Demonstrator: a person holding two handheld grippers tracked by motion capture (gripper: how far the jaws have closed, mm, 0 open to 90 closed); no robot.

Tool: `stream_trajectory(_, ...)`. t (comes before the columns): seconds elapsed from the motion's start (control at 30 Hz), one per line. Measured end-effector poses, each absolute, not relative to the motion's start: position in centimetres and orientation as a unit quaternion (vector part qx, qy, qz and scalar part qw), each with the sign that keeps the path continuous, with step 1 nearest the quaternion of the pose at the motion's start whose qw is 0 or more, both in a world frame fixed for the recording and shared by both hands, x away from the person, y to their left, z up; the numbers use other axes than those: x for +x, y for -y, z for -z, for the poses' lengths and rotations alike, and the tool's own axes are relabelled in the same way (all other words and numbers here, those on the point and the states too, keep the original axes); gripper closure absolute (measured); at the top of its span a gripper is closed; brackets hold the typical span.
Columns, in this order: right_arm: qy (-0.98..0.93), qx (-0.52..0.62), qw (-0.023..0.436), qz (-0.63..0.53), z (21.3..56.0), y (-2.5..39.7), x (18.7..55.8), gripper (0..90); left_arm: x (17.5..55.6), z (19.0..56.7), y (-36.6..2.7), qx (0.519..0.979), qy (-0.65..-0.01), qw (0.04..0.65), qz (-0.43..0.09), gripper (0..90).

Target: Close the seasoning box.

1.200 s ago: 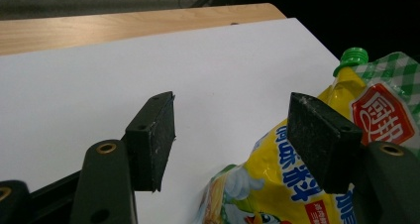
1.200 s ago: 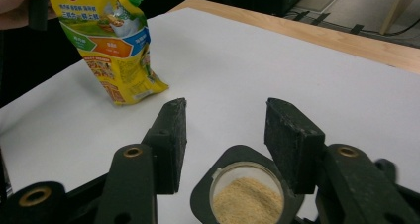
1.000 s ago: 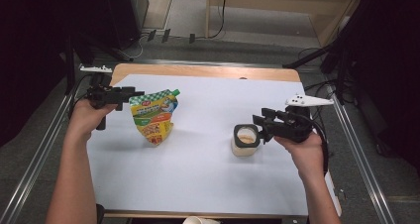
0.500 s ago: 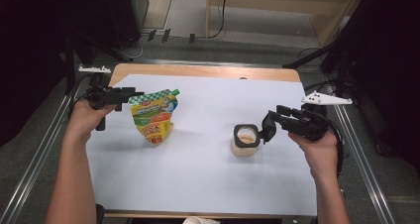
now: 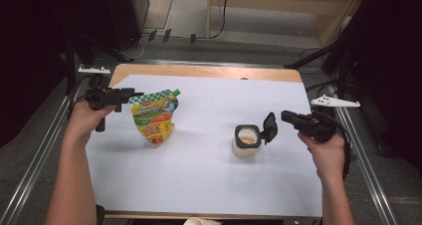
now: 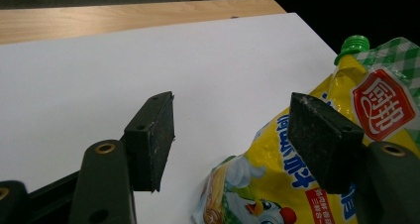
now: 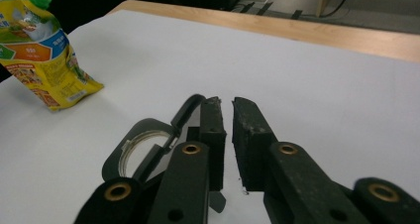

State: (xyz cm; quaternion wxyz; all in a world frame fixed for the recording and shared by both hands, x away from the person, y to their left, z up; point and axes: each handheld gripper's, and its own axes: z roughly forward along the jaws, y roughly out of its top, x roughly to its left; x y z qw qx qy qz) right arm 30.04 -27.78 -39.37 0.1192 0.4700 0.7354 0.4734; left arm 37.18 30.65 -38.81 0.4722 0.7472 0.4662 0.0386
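We judge the jar (image 5: 246, 141), right of centre, already opened: its black lid (image 5: 269, 128) stands flipped up. Our right gripper (image 5: 287, 117), nearly closed, holds nothing. Left gripper (image 5: 133, 94), wide, straddles the pouch (image 5: 153, 116) top; pouring remains. White sheet (image 5: 209, 160) on wooden table (image 5: 199, 71), dim room.

We note wide bare sheet (image 5: 209, 170) between spouted pouch (image 5: 154, 118) and jar (image 5: 246, 141); raised flip lid (image 5: 269, 128) blocks jar's right side; near edge unobstructed.
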Motion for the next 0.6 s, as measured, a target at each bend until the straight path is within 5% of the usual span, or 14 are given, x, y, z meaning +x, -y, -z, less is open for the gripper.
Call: stream_trajectory(0.6, -0.753, 0.457, 0.087, -0.466, 41.3, 25.8, 30.7, 90.0, 37.1, 38.7, -30.5, 0.748, -0.463, 0.474, -0.038, 36.0)
